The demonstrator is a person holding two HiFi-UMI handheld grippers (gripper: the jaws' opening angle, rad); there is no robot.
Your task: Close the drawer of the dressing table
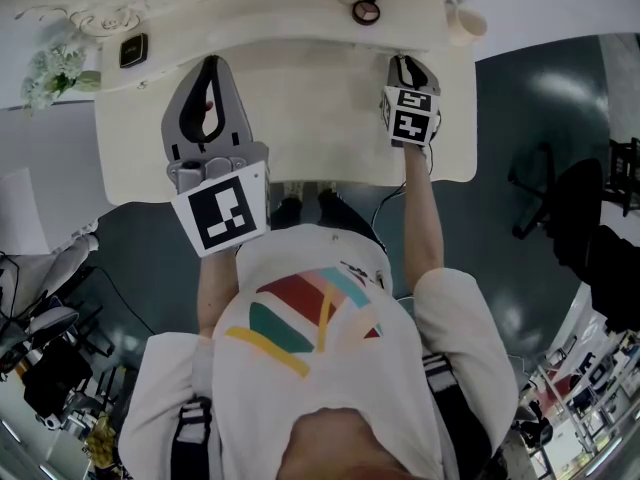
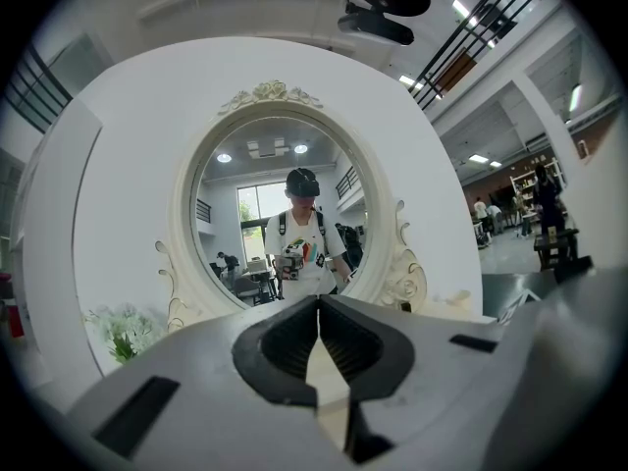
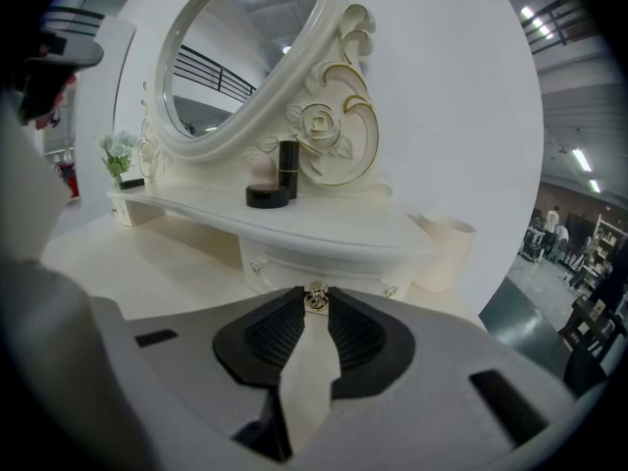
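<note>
At the back right corner of the dressing table [image 1: 300, 128], under its shelf [image 3: 324, 226], our right gripper [image 3: 316, 294] pinches the drawer [image 3: 324, 268] by its knob [image 3: 316, 302]. Left gripper [image 2: 319, 307] is pressed together, empty. We're at the closing step, so next we push straight in.

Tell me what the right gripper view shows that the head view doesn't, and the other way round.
Only the right gripper view shows the drawer front under the shelf, its metal knob pinched between the tips of the right tool, and the oval mirror. Only the head view shows the person's shirt and the marker cube on top of that tool. Both views show the tabletop, the cream cup and the white flowers.
</note>
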